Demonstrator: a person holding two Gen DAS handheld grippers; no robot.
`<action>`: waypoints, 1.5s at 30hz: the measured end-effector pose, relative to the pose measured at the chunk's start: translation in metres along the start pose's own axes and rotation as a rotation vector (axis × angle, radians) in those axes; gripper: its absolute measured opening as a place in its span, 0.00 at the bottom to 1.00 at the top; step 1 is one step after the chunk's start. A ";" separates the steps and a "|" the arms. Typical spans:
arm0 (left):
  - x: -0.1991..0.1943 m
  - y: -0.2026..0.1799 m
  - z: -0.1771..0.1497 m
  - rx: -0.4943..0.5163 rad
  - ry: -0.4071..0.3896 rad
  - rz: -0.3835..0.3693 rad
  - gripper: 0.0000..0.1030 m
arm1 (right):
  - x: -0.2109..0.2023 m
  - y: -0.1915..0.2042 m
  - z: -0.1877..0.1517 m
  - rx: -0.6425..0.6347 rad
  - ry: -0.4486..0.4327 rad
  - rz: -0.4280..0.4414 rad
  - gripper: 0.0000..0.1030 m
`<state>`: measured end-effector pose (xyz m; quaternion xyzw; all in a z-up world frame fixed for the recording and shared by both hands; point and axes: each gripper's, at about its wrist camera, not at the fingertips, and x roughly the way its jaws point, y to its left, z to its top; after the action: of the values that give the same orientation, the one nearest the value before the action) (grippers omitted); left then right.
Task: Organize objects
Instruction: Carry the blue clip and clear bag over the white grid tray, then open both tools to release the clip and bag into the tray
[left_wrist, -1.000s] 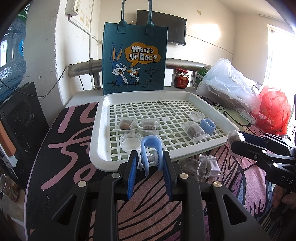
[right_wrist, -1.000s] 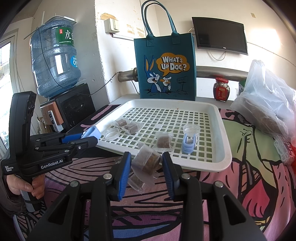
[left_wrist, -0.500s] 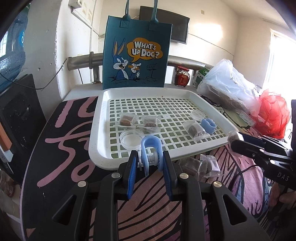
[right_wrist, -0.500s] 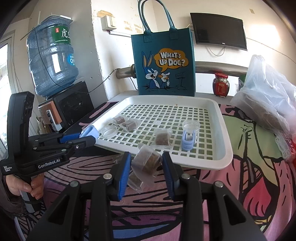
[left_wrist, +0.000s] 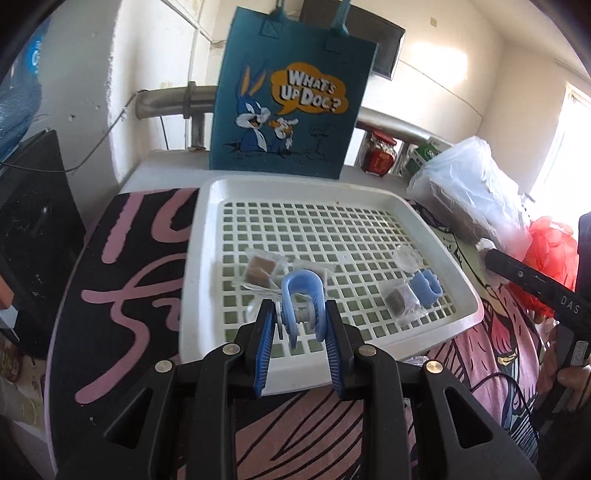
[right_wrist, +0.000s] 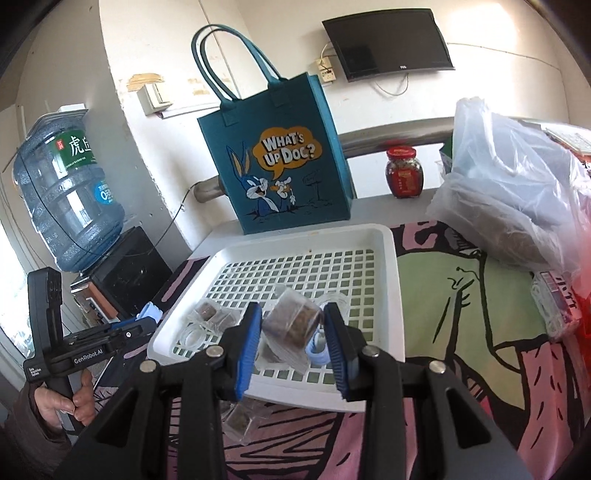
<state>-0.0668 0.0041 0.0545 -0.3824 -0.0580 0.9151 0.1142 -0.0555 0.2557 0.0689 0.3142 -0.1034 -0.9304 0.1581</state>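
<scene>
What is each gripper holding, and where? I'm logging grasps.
Left gripper: blue clip, pinched across its two legs. Right gripper: clear-wrapped brown snack packet, pinched by its sides, above the white tray.

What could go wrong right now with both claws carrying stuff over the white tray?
The right claw pinches a wrapped brown snack by its loose clear wrapper, so it may slip out before landing in the white tray. The left claw grips a blue clip just above wrapped snacks near the tray's front, so releasing there could knock or pile onto them.
</scene>
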 end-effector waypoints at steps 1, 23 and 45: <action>0.007 -0.007 -0.001 0.012 0.012 -0.003 0.24 | 0.009 0.000 -0.003 -0.014 0.018 -0.026 0.33; -0.041 -0.017 -0.003 -0.025 -0.231 -0.069 0.83 | -0.027 -0.005 -0.014 -0.040 -0.138 0.021 0.62; -0.016 -0.011 -0.062 0.070 0.061 -0.028 0.89 | 0.028 0.062 -0.079 -0.374 0.239 0.119 0.60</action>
<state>-0.0099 0.0118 0.0238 -0.4050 -0.0279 0.9028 0.1420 -0.0138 0.1806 0.0103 0.3806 0.0721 -0.8786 0.2793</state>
